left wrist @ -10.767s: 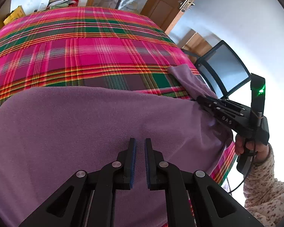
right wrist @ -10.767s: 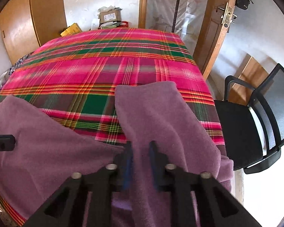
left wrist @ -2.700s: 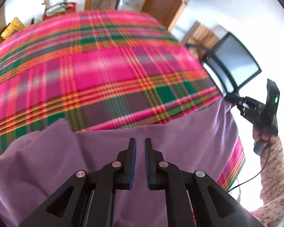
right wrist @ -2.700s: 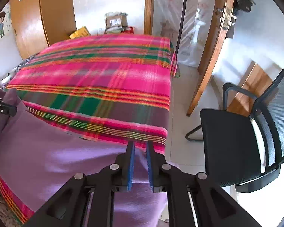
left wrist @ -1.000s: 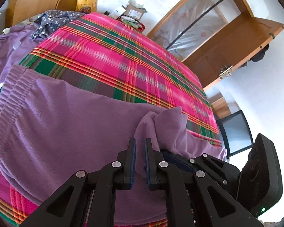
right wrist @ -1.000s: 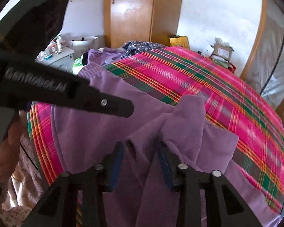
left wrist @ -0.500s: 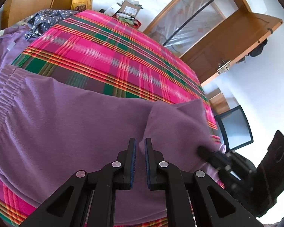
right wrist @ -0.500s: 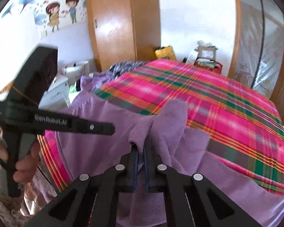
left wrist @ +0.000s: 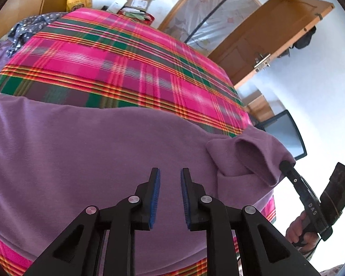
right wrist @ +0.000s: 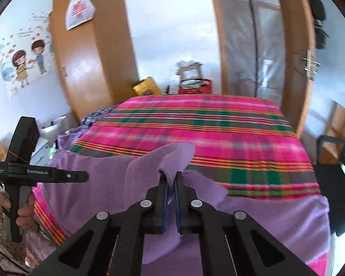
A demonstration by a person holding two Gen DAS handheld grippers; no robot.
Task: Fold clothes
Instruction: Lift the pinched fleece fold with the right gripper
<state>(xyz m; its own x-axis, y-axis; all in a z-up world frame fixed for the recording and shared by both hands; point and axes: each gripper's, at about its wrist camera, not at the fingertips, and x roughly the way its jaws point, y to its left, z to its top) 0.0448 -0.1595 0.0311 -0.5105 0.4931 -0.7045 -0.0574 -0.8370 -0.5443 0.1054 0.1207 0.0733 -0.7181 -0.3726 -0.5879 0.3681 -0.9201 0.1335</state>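
A purple garment (left wrist: 92, 151) lies spread across the lower half of the left-wrist frame, over the near edge of a bed with a pink plaid cover (left wrist: 117, 69). At lower center, the left gripper (left wrist: 170, 184) hangs just above the cloth with its jaws parted and nothing between them; half a second ago they stood nearly shut, so it has let go. At right of the same frame, the right gripper (left wrist: 285, 164) bites a bunched corner of the fabric.

In the right-wrist frame, the left gripper (right wrist: 84, 176) shows at left, clear of the cloth. At center, the right gripper (right wrist: 170, 181) is clamped on a raised fold of the purple garment (right wrist: 103, 184), a grip it closed within the last second. With 1 gripper free and 1 holding, the fold appears to be passing to the right hand, which likely carries the corner across next.
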